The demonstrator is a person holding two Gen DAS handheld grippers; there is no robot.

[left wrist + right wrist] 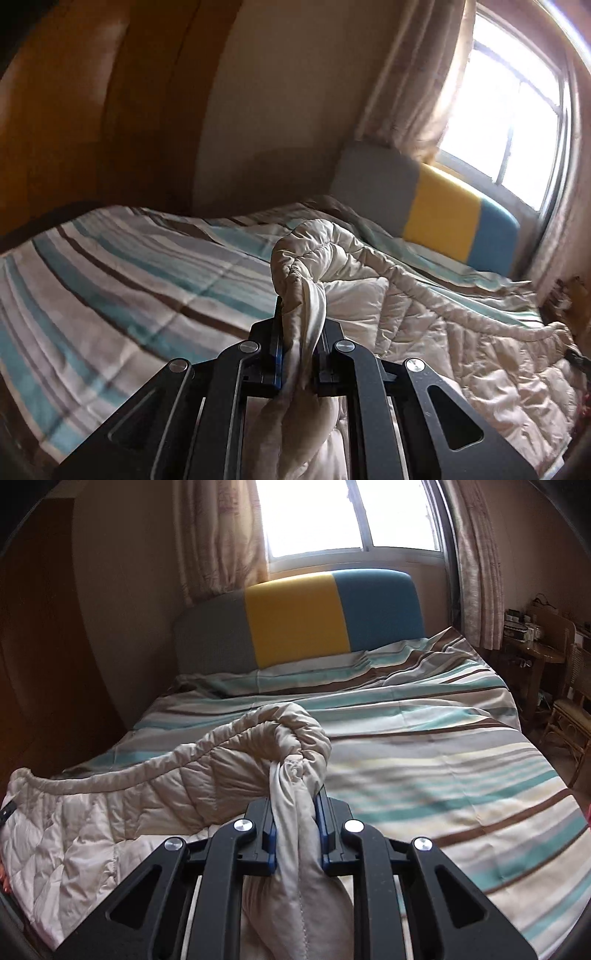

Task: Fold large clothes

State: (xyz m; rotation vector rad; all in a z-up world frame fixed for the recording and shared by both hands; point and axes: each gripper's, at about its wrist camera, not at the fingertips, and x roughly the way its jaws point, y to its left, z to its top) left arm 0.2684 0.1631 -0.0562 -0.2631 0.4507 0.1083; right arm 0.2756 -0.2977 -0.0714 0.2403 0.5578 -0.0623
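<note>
Pinching bunched fabric, the left gripper [300, 317] and right gripper [295, 805] each clamp an edge of the beige quilted jacket [110, 812], apparently a down coat, which drapes between the 2 over the striped bedspread [424, 738].

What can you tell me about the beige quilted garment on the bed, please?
The quilted garment is pale beige, puffy and stitched in panels, with a corded edge and smoother lining. It lies crumpled on the striped bedspread. The left gripper and the right gripper are each shut on a bunched fold, lifting two humps while the rest sags between them.
</note>
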